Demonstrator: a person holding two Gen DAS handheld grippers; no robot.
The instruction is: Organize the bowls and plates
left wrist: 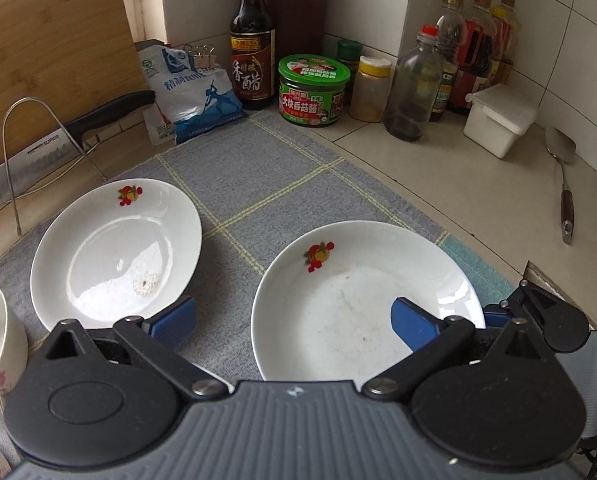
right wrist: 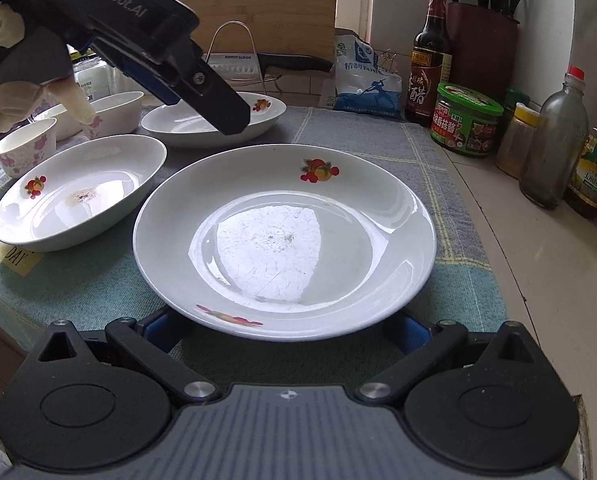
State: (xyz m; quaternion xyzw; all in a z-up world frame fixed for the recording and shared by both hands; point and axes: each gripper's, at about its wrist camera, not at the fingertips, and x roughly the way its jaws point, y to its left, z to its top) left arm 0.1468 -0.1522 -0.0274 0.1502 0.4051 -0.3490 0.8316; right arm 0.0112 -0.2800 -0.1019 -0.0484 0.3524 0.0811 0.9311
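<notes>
On the checked cloth (right wrist: 98,280), both grippers' jaws gape wide, the right gripper (right wrist: 284,330) straddling 1 plate (right wrist: 284,236).

The blue-grey checked cloth (right wrist: 362,136) lies bare between the 3 white fruit-print plates (right wrist: 284,236) and the back row. Dark vinegar bottle (right wrist: 430,56), green-lidded sauce jar (right wrist: 466,120) and clear glass bottle (right wrist: 554,140) crowd the right edge; 3 white floral bowls (right wrist: 26,146) block the left.
</notes>
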